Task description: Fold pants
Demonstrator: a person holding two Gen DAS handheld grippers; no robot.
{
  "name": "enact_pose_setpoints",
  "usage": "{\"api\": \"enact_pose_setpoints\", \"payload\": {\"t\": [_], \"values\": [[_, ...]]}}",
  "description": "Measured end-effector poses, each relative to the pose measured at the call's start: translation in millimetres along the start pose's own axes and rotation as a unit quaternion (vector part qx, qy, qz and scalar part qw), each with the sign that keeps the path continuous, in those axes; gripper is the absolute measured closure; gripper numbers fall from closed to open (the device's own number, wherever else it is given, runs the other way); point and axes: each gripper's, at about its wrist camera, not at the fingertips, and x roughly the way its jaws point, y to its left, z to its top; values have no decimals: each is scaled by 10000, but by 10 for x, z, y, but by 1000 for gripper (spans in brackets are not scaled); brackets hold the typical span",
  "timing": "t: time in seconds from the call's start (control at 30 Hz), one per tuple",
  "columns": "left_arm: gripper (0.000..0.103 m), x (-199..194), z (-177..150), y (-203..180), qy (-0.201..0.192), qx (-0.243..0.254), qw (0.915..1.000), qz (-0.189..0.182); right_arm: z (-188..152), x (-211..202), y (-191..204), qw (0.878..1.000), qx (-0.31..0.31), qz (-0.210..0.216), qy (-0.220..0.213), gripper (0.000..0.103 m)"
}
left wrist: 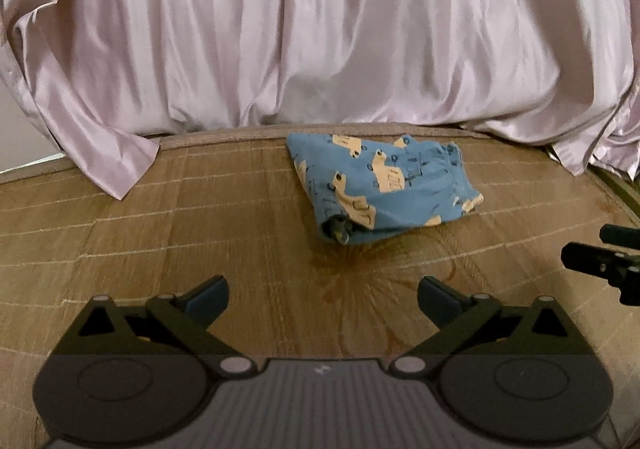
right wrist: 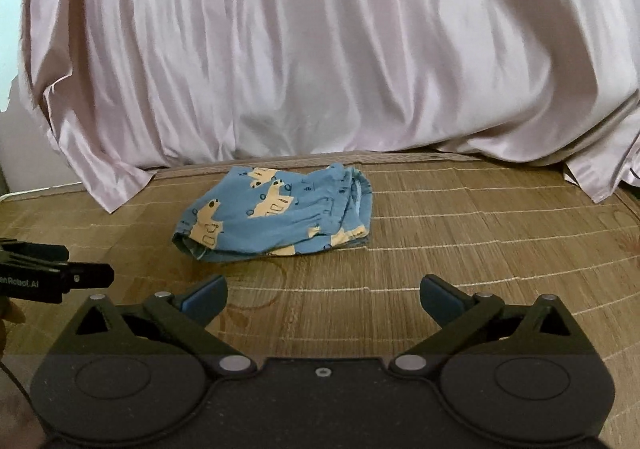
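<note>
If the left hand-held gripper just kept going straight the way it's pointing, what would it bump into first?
Probably the folded blue pants, lying on the woven mat slightly right of centre ahead of the open left hand-held gripper. If it passes above them, the pink satin cloth behind. Depth is unclear.

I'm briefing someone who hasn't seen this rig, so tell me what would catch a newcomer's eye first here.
The blue pants with a yellow print lie in a folded bundle on the woven mat, toward its far edge. Behind them a shiny pale pink sheet hangs in folds and fills the whole background. In the foreground the left gripper and right gripper both stand with fingers spread wide, holding nothing, short of the pants.
</note>
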Motion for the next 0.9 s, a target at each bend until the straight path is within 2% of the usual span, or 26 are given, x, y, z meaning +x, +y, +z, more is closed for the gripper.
{"api": "enact_pose_setpoints", "payload": {"t": [0.63, 0.77, 0.9], "values": [[0, 27, -73, 32, 93, -65, 9998, 172, -60, 44, -46, 10000, 55, 52, 55, 1], [0, 50, -62, 22, 180, 71, 9996, 227, -81, 49, -47, 9999, 61, 70, 77, 1], [0, 47, -66, 43, 150, 32, 9998, 141, -92, 59, -43, 9998, 81, 120, 116, 1]]}}
